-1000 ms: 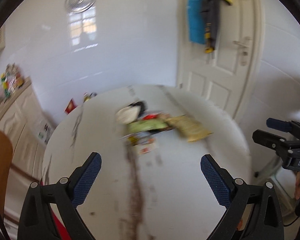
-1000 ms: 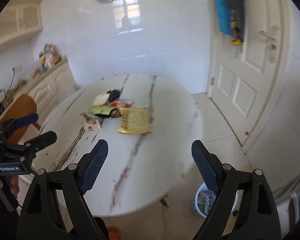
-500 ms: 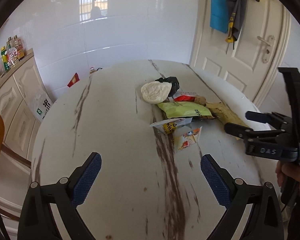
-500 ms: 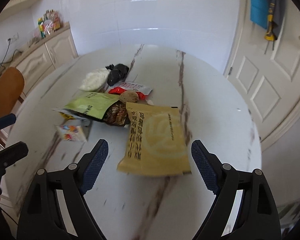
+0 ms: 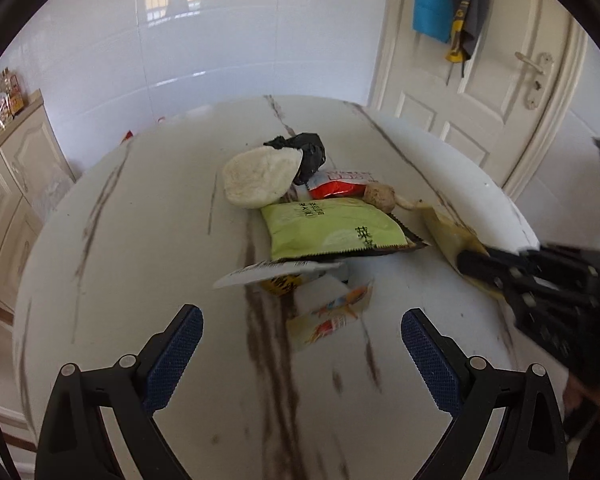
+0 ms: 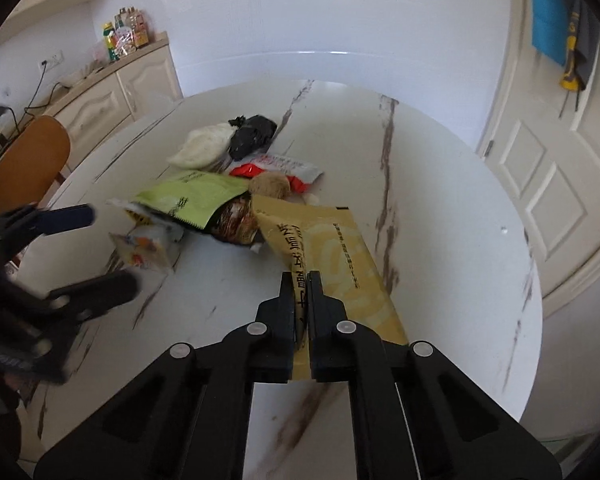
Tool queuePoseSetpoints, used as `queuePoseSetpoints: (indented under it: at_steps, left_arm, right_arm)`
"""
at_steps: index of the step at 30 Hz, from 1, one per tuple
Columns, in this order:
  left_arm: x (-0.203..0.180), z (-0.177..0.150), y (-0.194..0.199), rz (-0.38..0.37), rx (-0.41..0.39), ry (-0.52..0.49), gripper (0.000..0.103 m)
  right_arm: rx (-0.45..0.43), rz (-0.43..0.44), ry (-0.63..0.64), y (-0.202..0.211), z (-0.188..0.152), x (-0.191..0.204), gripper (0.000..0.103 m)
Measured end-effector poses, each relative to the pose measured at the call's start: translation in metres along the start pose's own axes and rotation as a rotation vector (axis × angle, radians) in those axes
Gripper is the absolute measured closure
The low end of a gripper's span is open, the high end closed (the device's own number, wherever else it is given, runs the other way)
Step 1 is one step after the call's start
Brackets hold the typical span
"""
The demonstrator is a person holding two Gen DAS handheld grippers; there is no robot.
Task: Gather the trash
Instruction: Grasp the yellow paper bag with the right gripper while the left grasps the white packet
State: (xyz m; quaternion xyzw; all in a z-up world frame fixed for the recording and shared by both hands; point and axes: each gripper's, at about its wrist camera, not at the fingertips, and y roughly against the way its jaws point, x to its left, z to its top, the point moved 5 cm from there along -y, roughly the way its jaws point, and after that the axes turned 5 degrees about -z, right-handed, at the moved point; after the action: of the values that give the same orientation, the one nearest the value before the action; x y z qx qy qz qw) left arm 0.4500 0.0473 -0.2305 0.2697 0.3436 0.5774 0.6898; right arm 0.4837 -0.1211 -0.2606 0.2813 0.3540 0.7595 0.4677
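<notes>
Because the yellow snack bag lies nearest the table's edge, the right gripper has taken it first: its jaws are clenched on the bag's near left edge, at about 6 o'clock in the right wrist view, and the thin foil is pinched flat between them. From there the bag runs up toward 12 o'clock, its far end tucked against the rest of the litter.

That litter sits in a loose heap near the middle of the marble table. A green wrapper lies at the centre of the left wrist view, with a white bun-like lump and a crumpled black bag at its 11 to 12 o'clock, touching each other. A red-and-white packet shows at 1 o'clock. A small orange-printed sachet lies at 6 o'clock, closest to the left gripper.

The left gripper's jaws are spread wide and hold nothing; they straddle the sachet from above, which suggests it is lined up as that hand's pick. No bin shows in either view.
</notes>
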Motion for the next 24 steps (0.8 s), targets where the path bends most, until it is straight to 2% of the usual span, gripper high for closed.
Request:
queuePoseSetpoints:
  at_steps: [4, 5, 7, 8, 9, 10, 17, 24]
  left_arm:
    - [0.002, 0.011, -0.017, 0.003, 0.027, 0.048, 0.009]
    - [0.003, 0.012, -0.021, 0.001, 0.03, 0.055, 0.019]
    - [0.004, 0.015, -0.024, 0.027, 0.014, 0.049, 0.032]
    - [0.004, 0.017, -0.026, 0.038, 0.009, 0.044, 0.043]
    - [0.005, 0.019, -0.025, 0.032, -0.001, 0.048, 0.059]
    - [0.007, 0.02, -0.025, 0.026, -0.002, 0.053, 0.065]
    - [0.009, 0.012, -0.018, 0.005, -0.027, 0.052, 0.065]
    - [-0.007, -0.001, 0.017, -0.037, -0.069, 0.025, 0.065]
  right_arm:
    - [-0.005, 0.043, -0.031, 0.005, -0.005, -0.008, 0.097]
    - [-0.007, 0.045, -0.03, 0.006, -0.005, -0.009, 0.097]
    - [-0.008, 0.048, -0.025, 0.007, -0.006, -0.009, 0.097]
    - [-0.01, 0.051, -0.025, 0.007, -0.007, -0.009, 0.097]
    - [-0.011, 0.054, -0.025, 0.008, -0.007, -0.009, 0.097]
    - [-0.013, 0.058, -0.027, 0.009, -0.008, -0.009, 0.097]
    - [-0.038, 0.084, -0.035, 0.024, -0.012, -0.002, 0.098]
    - [-0.07, 0.106, -0.053, 0.053, -0.018, 0.002, 0.098]
